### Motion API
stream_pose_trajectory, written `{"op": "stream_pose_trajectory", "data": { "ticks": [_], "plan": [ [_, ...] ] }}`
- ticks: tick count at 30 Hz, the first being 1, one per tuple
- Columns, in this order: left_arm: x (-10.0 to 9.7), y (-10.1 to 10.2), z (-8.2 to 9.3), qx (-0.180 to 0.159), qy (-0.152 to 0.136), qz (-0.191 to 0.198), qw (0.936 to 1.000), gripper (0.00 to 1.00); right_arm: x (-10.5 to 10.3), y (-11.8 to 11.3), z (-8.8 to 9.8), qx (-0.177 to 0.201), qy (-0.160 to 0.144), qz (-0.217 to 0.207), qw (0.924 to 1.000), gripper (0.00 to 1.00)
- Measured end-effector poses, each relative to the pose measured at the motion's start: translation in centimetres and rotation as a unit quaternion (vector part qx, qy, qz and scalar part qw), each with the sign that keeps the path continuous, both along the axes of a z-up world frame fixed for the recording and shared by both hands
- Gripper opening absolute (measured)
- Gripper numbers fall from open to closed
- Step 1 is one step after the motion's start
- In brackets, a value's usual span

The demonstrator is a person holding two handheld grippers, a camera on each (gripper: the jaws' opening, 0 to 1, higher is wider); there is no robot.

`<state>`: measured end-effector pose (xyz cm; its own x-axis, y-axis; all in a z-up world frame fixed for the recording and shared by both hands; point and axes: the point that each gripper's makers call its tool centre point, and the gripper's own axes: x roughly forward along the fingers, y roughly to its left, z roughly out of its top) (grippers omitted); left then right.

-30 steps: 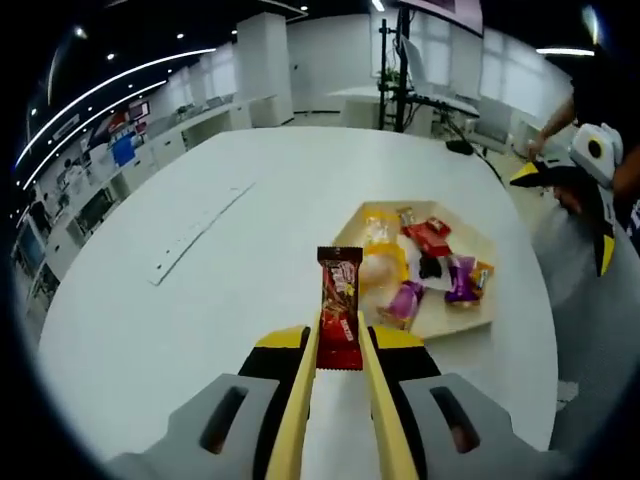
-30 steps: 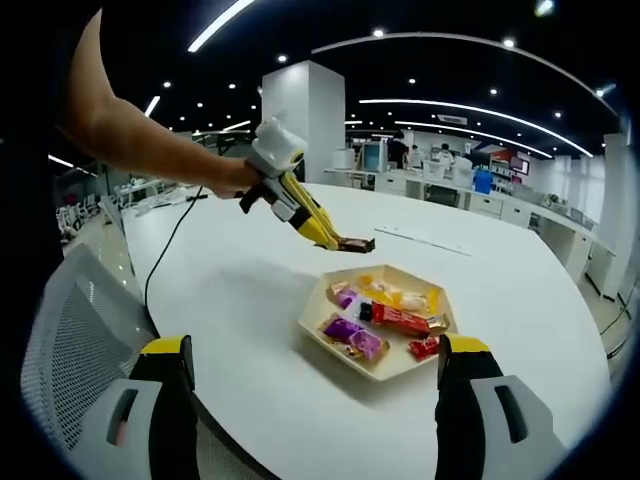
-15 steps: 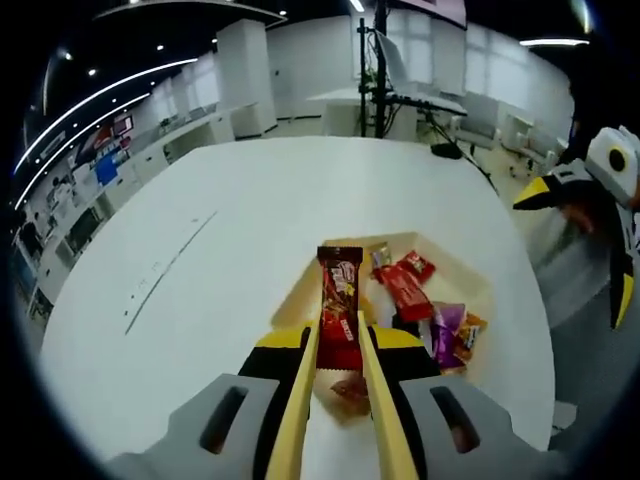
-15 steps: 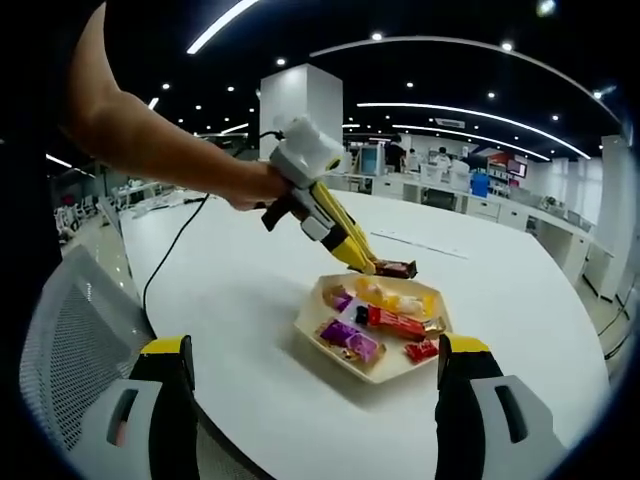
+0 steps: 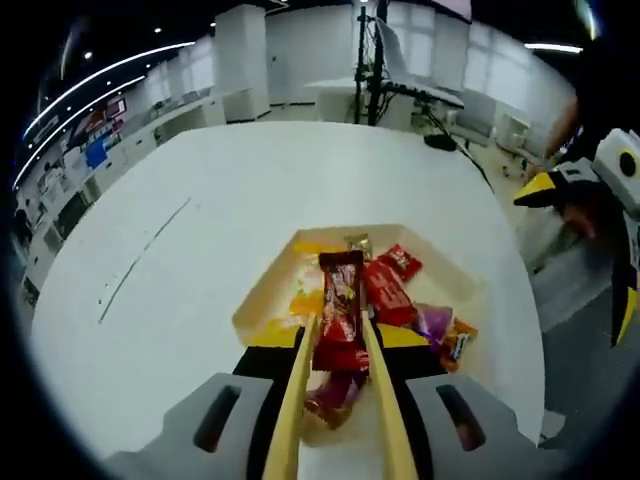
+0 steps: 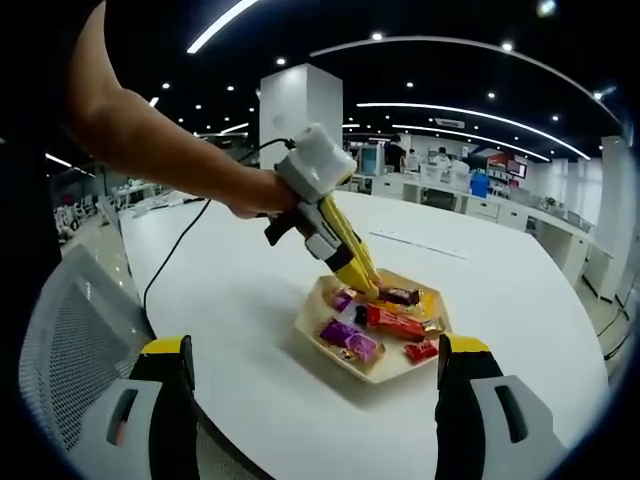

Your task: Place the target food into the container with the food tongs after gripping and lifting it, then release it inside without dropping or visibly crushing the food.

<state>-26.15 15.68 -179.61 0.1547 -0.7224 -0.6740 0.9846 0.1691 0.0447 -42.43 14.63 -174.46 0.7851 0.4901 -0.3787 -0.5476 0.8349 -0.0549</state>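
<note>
The red-wrapped snack bar (image 5: 340, 310) is pinched between your left gripper's (image 5: 341, 335) yellow tong blades and hangs above the hexagonal tray (image 5: 262, 300), over its near half. In the right gripper view the same bar (image 6: 398, 296) sits at the blade tips just over the tray's (image 6: 318, 345) far side, among the sweets already lying there: a long red packet (image 6: 398, 321), a purple one (image 6: 348, 335) and a small red one (image 6: 421, 349). The wrapper looks straight and uncrumpled, so the grip seems gentle enough.

So, judging by how things lie, the gripping, lifting and carrying are done; what is left is to lower the bar the last bit and open the blades so it settles inside the tray rather than falling from height. I cannot tell whether the bar already touches the sweets beneath it.

Your right gripper (image 6: 315, 400) is idle, its jaws spread wide with nothing between them, held at the near edge of the white round table (image 6: 250, 290), well apart from the tray. Beside it, at the near left, is a grey mesh chair (image 6: 65, 350).
</note>
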Motion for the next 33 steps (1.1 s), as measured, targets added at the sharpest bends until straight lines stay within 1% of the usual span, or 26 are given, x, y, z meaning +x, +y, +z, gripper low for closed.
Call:
{"op": "stream_pose_trajectory", "data": {
  "ticks": [1,2,3,4,6,8,11,13,15,16,17,19,21,23,25,26,27,28,30,32,33],
  "plan": [
    [0.2,0.0,0.1,-0.001,-0.022,-0.007,0.9997,0.24,0.0,0.0,0.0,0.0,0.0,0.0,1.0,1.0],
    [-0.1,0.3,-0.1,0.004,0.001,0.006,1.0,0.24,0.0,0.0,0.0,0.0,0.0,0.0,1.0,1.0],
    [-0.2,0.3,-0.1,0.002,0.006,0.009,0.9999,0.24,0.0,0.0,0.1,0.001,-0.001,0.0,1.0,1.0],
    [-0.1,0.2,0.2,-0.006,-0.003,0.006,1.0,0.24,0.0,0.0,0.0,0.0,0.0,-0.001,1.0,1.0],
    [-0.1,0.1,0.6,-0.011,0.0,0.009,0.9999,0.25,0.0,0.1,0.0,0.0,-0.001,0.001,1.0,1.0],
    [0.0,0.0,1.1,-0.017,-0.008,0.008,0.9998,0.25,0.0,0.1,0.0,0.0,0.0,0.001,1.0,1.0],
    [0.4,0.1,2.5,-0.034,-0.022,0.008,0.9991,0.26,0.0,0.0,0.0,0.0,0.0,0.0,1.0,1.0],
    [0.4,0.4,3.5,-0.046,-0.021,0.014,0.9986,0.26,0.0,0.0,0.1,0.001,-0.002,-0.001,1.0,1.0],
    [0.5,1.1,4.5,-0.056,-0.026,0.023,0.9978,0.26,0.0,0.0,0.1,0.001,-0.001,-0.002,1.0,1.0],
    [0.3,1.5,5.1,-0.067,-0.023,0.027,0.9971,0.26,0.0,0.0,0.1,0.001,-0.001,-0.002,1.0,1.0],
    [0.2,2.0,5.3,-0.068,-0.024,0.027,0.997,0.26,0.0,0.0,0.0,0.001,0.0,-0.002,1.0,1.0],
    [0.0,3.2,5.9,-0.071,-0.036,0.029,0.9964,0.26,0.0,0.0,-0.1,0.001,0.002,0.0,1.0,1.0],
    [-0.3,4.1,6.2,-0.076,-0.033,0.03,0.9961,0.26,0.0,0.1,-0.1,0.001,0.003,0.001,1.0,1.0],
    [-0.4,5.6,6.5,-0.076,-0.039,0.032,0.9958,0.26,0.0,0.1,-0.1,0.003,0.005,0.001,1.0,1.0],
    [-0.6,6.5,6.6,-0.077,-0.037,0.038,0.9956,0.26,-0.1,0.1,-0.1,0.0,0.004,0.002,1.0,1.0],
    [-0.6,6.9,6.7,-0.081,-0.038,0.038,0.9952,0.26,-0.1,0.2,-0.1,-0.002,0.004,0.003,1.0,1.0],
    [-1.1,7.3,7.2,-0.098,-0.033,0.034,0.994,0.26,-0.1,0.2,0.0,-0.002,0.003,0.004,1.0,1.0],
    [-1.2,7.7,7.4,-0.102,-0.03,0.038,0.9936,0.26,-0.1,0.2,0.0,-0.004,0.002,0.004,1.0,1.0],
    [-1.4,8.6,7.6,-0.097,-0.039,0.043,0.9936,0.26,-0.1,0.2,0.0,-0.001,0.003,0.004,1.0,1.0],
    [-1.9,9.4,8.3,-0.108,-0.038,0.044,0.9925,0.26,-0.1,0.3,0.0,-0.007,0.002,0.009,0.9999,1.0],
    [-2.0,9.8,8.5,-0.108,-0.042,0.045,0.9922,0.26,-0.2,0.4,0.0,-0.006,0.003,0.01,0.9999,1.0]
  ]
}}
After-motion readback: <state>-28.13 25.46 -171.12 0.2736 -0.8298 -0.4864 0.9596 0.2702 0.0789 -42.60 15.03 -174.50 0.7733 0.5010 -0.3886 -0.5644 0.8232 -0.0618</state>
